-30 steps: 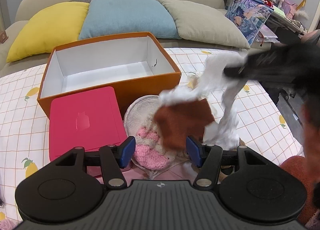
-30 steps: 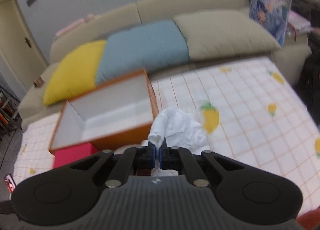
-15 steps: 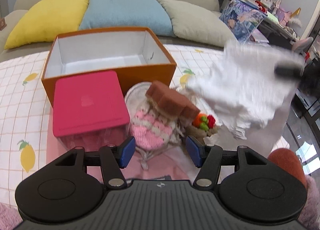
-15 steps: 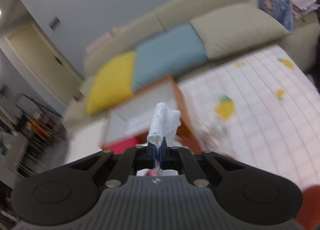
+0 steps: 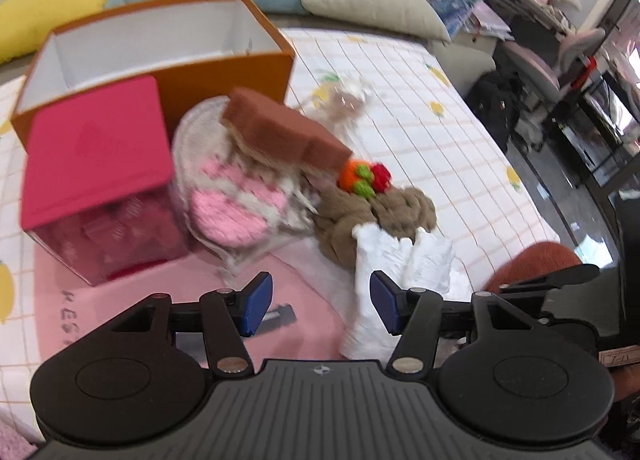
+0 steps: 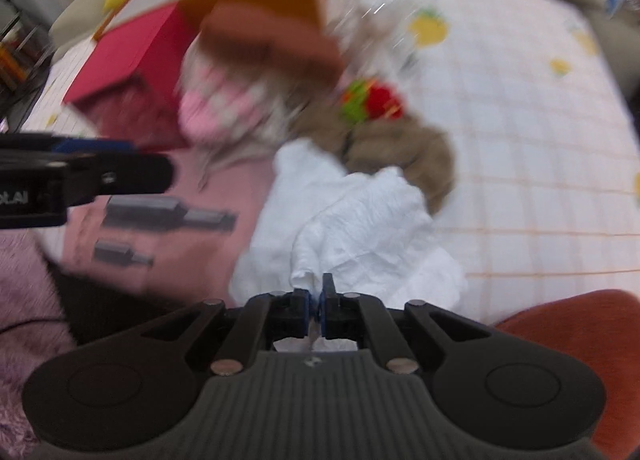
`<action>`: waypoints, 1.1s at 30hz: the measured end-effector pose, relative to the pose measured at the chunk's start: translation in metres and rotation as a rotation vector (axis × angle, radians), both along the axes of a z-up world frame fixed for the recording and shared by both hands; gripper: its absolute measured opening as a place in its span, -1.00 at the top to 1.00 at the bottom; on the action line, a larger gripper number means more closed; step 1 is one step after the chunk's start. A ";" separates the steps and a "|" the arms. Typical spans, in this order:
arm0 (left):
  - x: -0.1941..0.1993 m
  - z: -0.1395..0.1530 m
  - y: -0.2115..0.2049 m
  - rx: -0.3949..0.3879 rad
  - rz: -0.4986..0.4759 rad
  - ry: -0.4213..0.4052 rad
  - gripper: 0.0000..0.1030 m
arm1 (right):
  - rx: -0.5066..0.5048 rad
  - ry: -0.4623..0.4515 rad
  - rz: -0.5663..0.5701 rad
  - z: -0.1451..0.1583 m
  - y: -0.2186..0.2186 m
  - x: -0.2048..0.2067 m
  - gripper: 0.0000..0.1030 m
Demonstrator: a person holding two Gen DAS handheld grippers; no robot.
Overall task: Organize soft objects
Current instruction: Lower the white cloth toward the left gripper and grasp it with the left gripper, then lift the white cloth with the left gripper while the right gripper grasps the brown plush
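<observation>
Beside the orange box (image 5: 224,71) sits the soft pile, and in front of it the white cloth (image 6: 360,219) lies crumpled, its edge between the right gripper (image 6: 316,296) jaws (just easing apart), while the left gripper (image 5: 320,300) hangs spread, empty.

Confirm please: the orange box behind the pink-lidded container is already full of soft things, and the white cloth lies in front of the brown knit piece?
Not quite. The left wrist view shows the orange box empty, only its white inside visible. The rest holds: it stands behind the pink-lidded container, and the white cloth lies in front of the brown knit piece.
</observation>
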State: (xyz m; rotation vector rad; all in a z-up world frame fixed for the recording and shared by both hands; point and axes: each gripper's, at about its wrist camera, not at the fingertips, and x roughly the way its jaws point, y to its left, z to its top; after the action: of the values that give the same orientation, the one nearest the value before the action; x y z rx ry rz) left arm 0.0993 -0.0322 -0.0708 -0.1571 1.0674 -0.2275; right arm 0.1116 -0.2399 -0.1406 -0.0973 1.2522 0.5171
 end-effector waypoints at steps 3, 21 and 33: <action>0.000 -0.006 -0.005 0.011 -0.018 0.020 -0.24 | 0.049 0.007 0.002 0.009 -0.005 -0.004 0.19; 0.024 -0.034 -0.044 -0.091 -0.147 0.104 -0.39 | -0.088 0.133 -0.128 -0.013 -0.043 0.017 0.70; 0.020 -0.063 -0.054 -0.080 -0.244 0.149 0.78 | 0.152 0.297 -0.250 -0.038 -0.051 0.038 0.94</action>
State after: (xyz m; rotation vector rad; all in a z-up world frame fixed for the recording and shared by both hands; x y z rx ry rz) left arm 0.1196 -0.0864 -0.1340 -0.1167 1.2265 -0.4844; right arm 0.1500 -0.2905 -0.1786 0.2707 1.4850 0.4168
